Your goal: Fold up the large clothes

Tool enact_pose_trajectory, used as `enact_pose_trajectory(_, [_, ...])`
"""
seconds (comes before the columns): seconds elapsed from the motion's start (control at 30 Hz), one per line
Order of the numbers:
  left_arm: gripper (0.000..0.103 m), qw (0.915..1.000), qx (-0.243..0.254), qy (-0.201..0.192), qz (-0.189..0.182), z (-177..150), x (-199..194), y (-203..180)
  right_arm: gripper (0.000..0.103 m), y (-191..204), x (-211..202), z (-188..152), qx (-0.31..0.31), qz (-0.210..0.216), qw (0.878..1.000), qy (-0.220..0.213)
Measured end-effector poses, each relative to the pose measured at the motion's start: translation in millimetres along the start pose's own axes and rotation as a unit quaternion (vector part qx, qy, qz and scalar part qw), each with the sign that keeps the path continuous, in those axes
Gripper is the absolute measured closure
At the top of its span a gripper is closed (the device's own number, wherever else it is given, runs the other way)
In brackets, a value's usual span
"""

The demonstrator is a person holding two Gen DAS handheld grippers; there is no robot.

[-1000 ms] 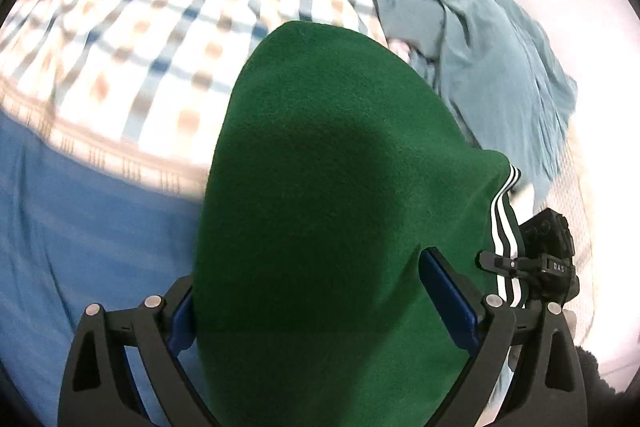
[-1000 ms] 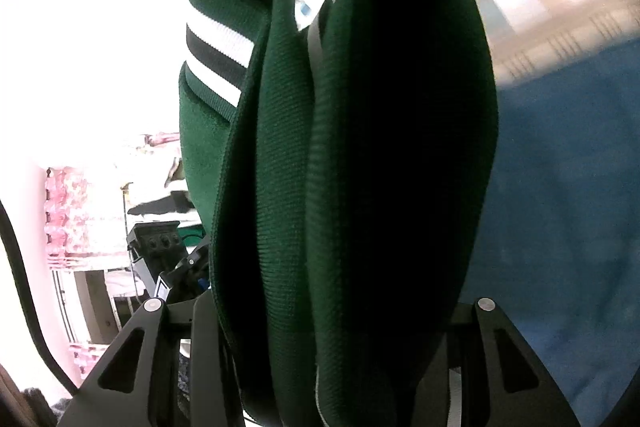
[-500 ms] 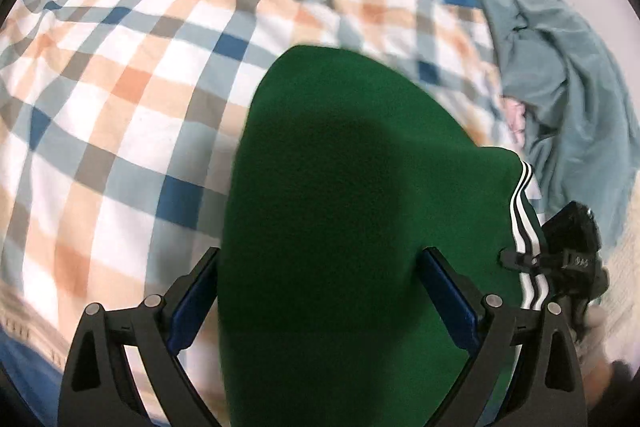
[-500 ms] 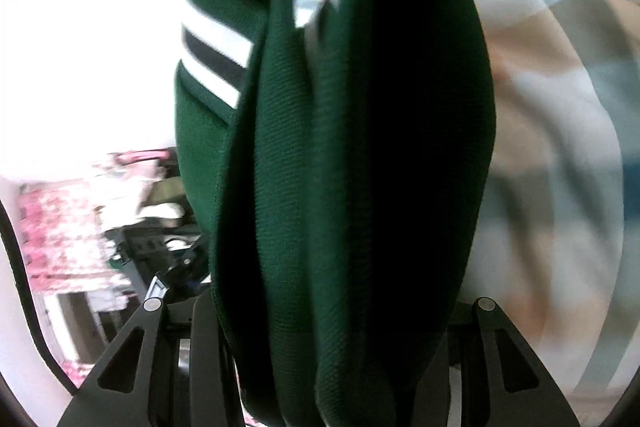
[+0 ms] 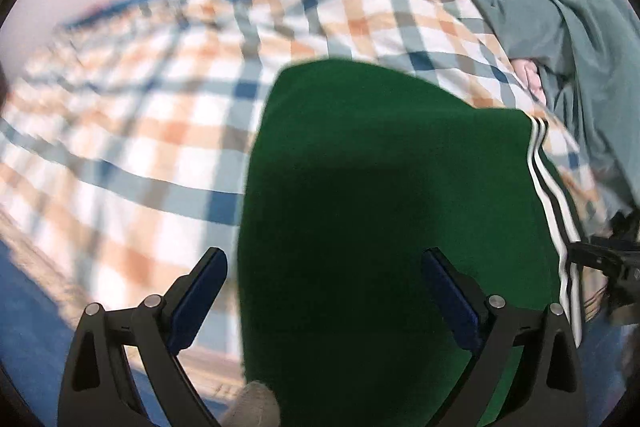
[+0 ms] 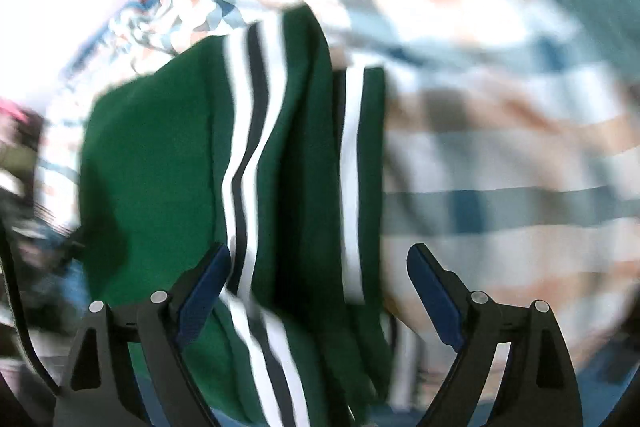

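The folded dark green garment (image 5: 380, 187), with white and black stripes along one edge, rests on a checked blanket (image 5: 160, 127). My left gripper (image 5: 324, 293) straddles it with the jaws wide. Its left pad (image 5: 200, 291) stands clear of the cloth, so it is open. In the right wrist view the striped folds of the green garment (image 6: 160, 167) hang between the fingers of my right gripper (image 6: 318, 287). Those jaws are opening, and the right pad (image 6: 432, 291) is well clear of the fabric. The picture is blurred by motion.
A crumpled grey-blue garment (image 5: 560, 7) lies at the far right beside the blanket. Blue bedding (image 5: 24, 307) shows at the near left. The right gripper's black body (image 5: 616, 263) sits at the green garment's striped edge. The checked blanket (image 6: 500, 147) fills the right wrist view.
Both grippers carried the green garment from over the blue bedding onto the checked blanket. The right jaws have spread off the folds, and the left pad has come clear of the cloth.
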State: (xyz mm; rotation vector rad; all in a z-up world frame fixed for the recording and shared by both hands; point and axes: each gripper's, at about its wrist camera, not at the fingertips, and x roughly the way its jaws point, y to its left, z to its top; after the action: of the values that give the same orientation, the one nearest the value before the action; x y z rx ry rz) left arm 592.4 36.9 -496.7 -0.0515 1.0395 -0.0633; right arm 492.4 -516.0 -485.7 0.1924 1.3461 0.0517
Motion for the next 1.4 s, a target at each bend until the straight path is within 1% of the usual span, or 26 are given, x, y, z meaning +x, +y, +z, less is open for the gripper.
enact_pose_trajectory(0.03, [0.003,0.9999,0.007,-0.009,0.01,-6.1,-11.9,-4.1,0.012,13.1,-14.2,-12.0,-0.02,-0.043,0.999,-0.014])
enact_pose_trajectory(0.07, [0.003,0.9995,0.013,-0.017,0.024,-12.8,-25.7,-9.0,0.012,20.3,-21.4,-15.9,-0.03,-0.067,0.997,-0.021])
enact_pose_trajectory(0.1, [0.002,0.9988,0.018,-0.022,0.041,-19.2,-38.7,-14.8,0.012,29.7,-30.9,-28.2,-0.038,-0.09,0.995,-0.026])
enact_pose_trajectory(0.13, [0.001,0.998,0.022,-0.024,0.055,-26.2,-52.1,-19.4,0.011,37.2,-39.2,-41.0,-0.041,-0.103,0.993,-0.029])
enact_pose_trajectory(0.17, [0.001,0.997,0.025,-0.025,0.069,-32.8,-65.4,-23.7,0.011,53.6,-48.4,-45.4,-0.041,-0.108,0.993,-0.029])
enact_pose_trajectory(0.2, [0.001,0.996,0.022,-0.027,0.082,-41.2,-84.2,-27.4,0.011,61.3,-60.4,-57.7,-0.04,-0.114,0.992,-0.032])
enact_pose_trajectory(0.23, [0.001,0.9959,0.02,-0.029,0.084,-43.8,-93.4,-29.3,0.011,64.7,-71.4,-78.1,-0.041,-0.124,0.991,-0.036])
enact_pose_trajectory(0.27, [0.0,0.9959,0.016,-0.034,0.083,-51.3,-114.6,-30.7,0.011,70.9,-81.8,-90.3,-0.039,-0.129,0.99,-0.04])
enact_pose_trajectory(0.3, [0.0,0.9955,0.012,-0.037,0.086,-54.7,-126.3,-32.5,0.011,83.9,-97.3,-116.0,-0.041,-0.13,0.99,-0.045])
enact_pose_trajectory(0.33, [0.0,0.9953,0.009,-0.04,0.087,-58.1,-138.9,-34.7,0.011,89.1,-112.8,-128.3,-0.038,-0.138,0.988,-0.052])
enact_pose_trajectory(0.37, [0.0,0.9954,0.002,-0.045,0.085,-64.3,-161.7,-34.0,0.011,95.8,-127.0,-143.8,-0.038,-0.14,0.988,-0.056])
enact_pose_trajectory(0.4, [0.0,0.9951,-0.001,-0.048,0.087,-66.7,-171.9,-36.6,0.011,107.0,-143.8,-159.7,-0.037,-0.142,0.987,-0.061])
enact_pose_trajectory(0.43, [0.0,0.9947,-0.004,-0.05,0.09,-70.2,-188.2,-37.6,0.011,108.7,-160.5,-167.2,-0.035,-0.144,0.987,-0.067])
enact_pose_trajectory(0.47, [0.0,0.9946,-0.006,-0.052,0.09,-73.1,-204.5,-38.6,0.011,118.5,-186.8,-185.0,-0.032,-0.145,0.986,-0.074])
enact_pose_trajectory(0.57, [0.0,0.9936,-0.008,-0.05,0.101,-82.9,-258.6,-43.4,0.011,129.0,-241.1,-215.5,-0.025,-0.15,0.984,-0.091])
enact_pose_trajectory(0.6, [0.0,0.9935,-0.008,-0.051,0.101,-87.2,-274.2,-44.4,0.011,128.0,-253.0,-220.7,-0.022,-0.151,0.984,-0.095])
enact_pose_trajectory(0.63, [0.0,0.9937,-0.007,-0.053,0.099,-92.0,-288.9,-46.1,0.011,133.0,-276.5,-233.4,-0.02,-0.151,0.983,-0.102])
enact_pose_trajectory(0.7, [0.0,0.9938,-0.009,-0.058,0.094,-99.6,-330.1,-49.7,0.011,141.5,-309.8,-252.2,-0.02,-0.152,0.982,-0.112])
enact_pose_trajectory(0.73, [0.0,0.994,-0.008,-0.059,0.092,-102.3,-341.5,-51.9,0.011,148.1,-334.4,-264.5,-0.022,-0.151,0.981,-0.122])
enact_pose_trajectory(0.77, [0.0,0.994,-0.006,-0.063,0.089,-106.8,-365.6,-54.5,0.011,156.3,-354.0,-275.7,-0.023,-0.153,0.979,-0.13])
enact_pose_trajectory(0.8, [0.0,0.9938,-0.004,-0.066,0.089,-110.5,-377.6,-55.9,0.011,161.8,-375.4,-286.2,-0.023,-0.154,0.978,-0.14])
enact_pose_trajectory(0.83, [0.0,0.9935,-0.005,-0.071,0.088,-115.2,-401.5,-58.6,0.011,169.4,-397.2,-297.3,-0.023,-0.154,0.977,-0.148])
enact_pose_trajectory(0.93, [0.0,0.9926,-0.004,-0.086,0.085,-123.3,-447.1,-65.2,0.011,178.3,-448.7,-324.7,-0.019,-0.151,0.974,-0.167])
enact_pose_trajectory(1.0, [0.0,0.9918,-0.01,-0.098,0.081,-130.4,-485.1,-70.4,0.011,185.4,-487.5,-346.0,-0.016,-0.149,0.972,-0.18])
enact_pose_trajectory(1.23, [0.0,0.9878,-0.016,-0.131,0.082,-152.4,-574.4,-82.7,0.011,203.7,-595.5,-407.9,-0.024,-0.141,0.965,-0.22])
enact_pose_trajectory(1.4, [0.0,0.987,-0.018,-0.14,0.077,-166.9,-609.4,-82.9,0.011,215.2,-650.5,-444.6,-0.037,-0.138,0.957,-0.252])
